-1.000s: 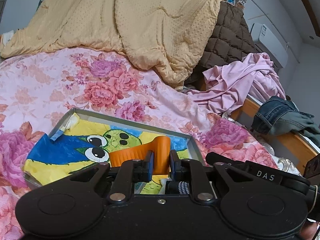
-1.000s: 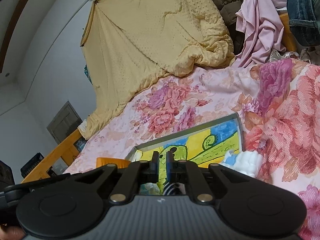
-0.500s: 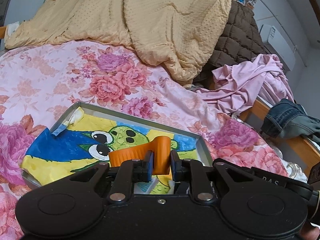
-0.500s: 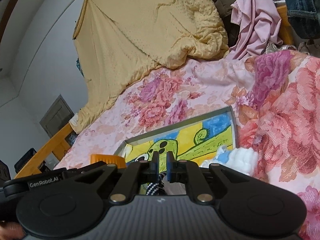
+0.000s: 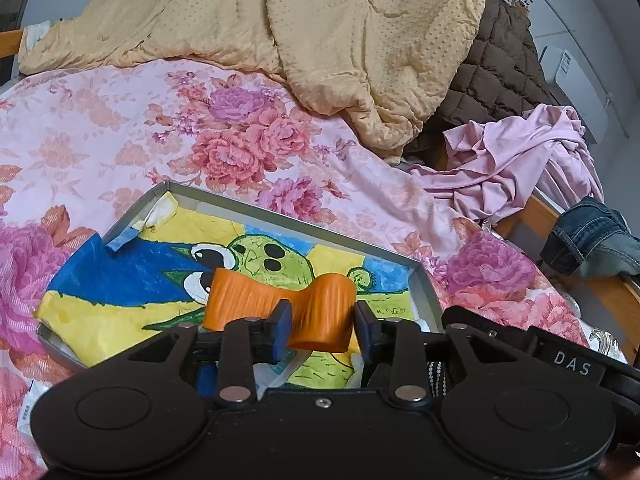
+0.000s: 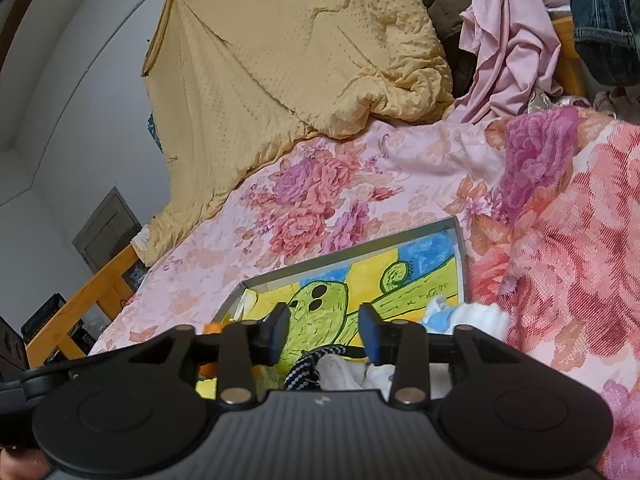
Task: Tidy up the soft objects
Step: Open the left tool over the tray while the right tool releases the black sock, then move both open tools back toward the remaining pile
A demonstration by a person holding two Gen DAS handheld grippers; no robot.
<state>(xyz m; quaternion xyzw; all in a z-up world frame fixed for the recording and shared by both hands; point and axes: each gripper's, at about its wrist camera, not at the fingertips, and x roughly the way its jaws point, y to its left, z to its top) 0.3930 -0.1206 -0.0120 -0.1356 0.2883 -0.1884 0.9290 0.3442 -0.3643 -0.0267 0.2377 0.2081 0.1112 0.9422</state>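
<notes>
Jaws apart on both grippers. Left gripper [image 5: 321, 330] straddling orange piece [image 5: 280, 306], over tray [image 5: 424, 284]. Right gripper [image 6: 323, 334] above socks [image 6: 344, 372].

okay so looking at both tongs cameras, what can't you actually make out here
- Left wrist view: whether the orange piece rests on the tray or hangs free between the open left tongs.
- Right wrist view: the striped cord and white cloth under the open right tongs, mostly hidden by the tool body.
- Right wrist view: denim, cut off by the edge.
</notes>
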